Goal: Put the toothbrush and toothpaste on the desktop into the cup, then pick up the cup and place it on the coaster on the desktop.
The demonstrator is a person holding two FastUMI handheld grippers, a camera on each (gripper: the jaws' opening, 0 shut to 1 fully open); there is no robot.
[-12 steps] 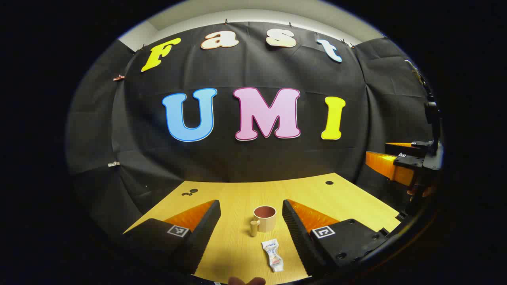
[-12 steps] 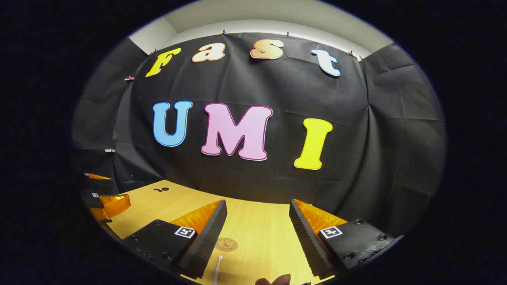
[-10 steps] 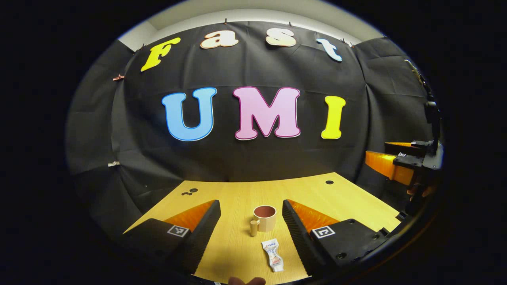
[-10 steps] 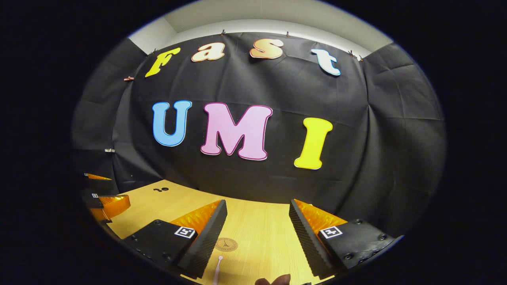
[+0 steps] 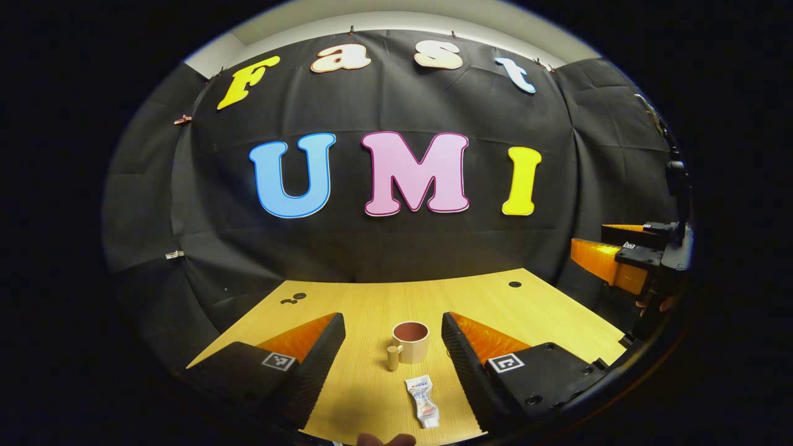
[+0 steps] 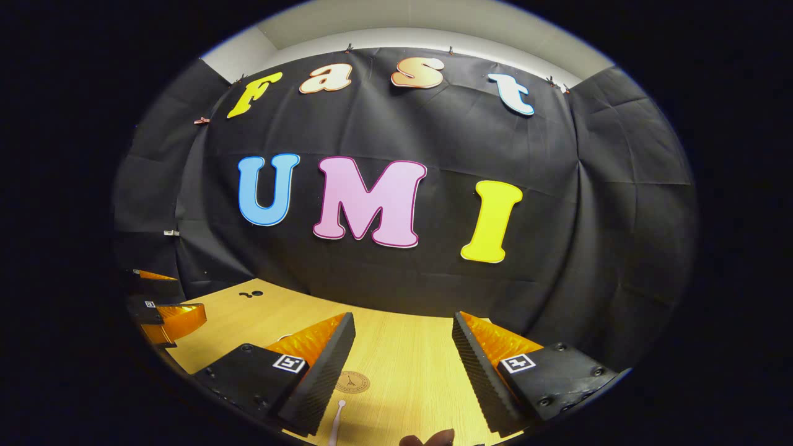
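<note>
- Both grippers are spread wide and empty; nothing is loaded yet, so I'd call this the opening step: reaching for the first item.
- Left gripper [image 5: 393, 347] hangs above the yellow wood-grain desktop [image 5: 526, 310], fingers apart on either side of the sight line to the beige cup with a reddish-brown inside and a peg-like handle [image 5: 410, 342].
- Cup stands upright, mouth up, handle on its left in the left gripper view.
- Small white crumpled toothpaste tube [image 5: 422, 401] lies flat just nearer than the cup, clear of it. Long axis runs roughly toward the cup, slightly skewed; cap end looks to be the near end, but it's too small to be sure.
- Right gripper [image 6: 403, 359] is also spread. The round tan coaster with a printed emblem [image 6: 354, 382] lies between its fingers, by the left one.
- White slim toothbrush [image 6: 335, 421] lies just nearer than the coaster, apart from it; one rounded end points at the coaster, the rest is cut off by the view edge.
- Next, in my judgement: lower the left gripper over the tube, close across its short width, then tip it into the cup end first.
</note>
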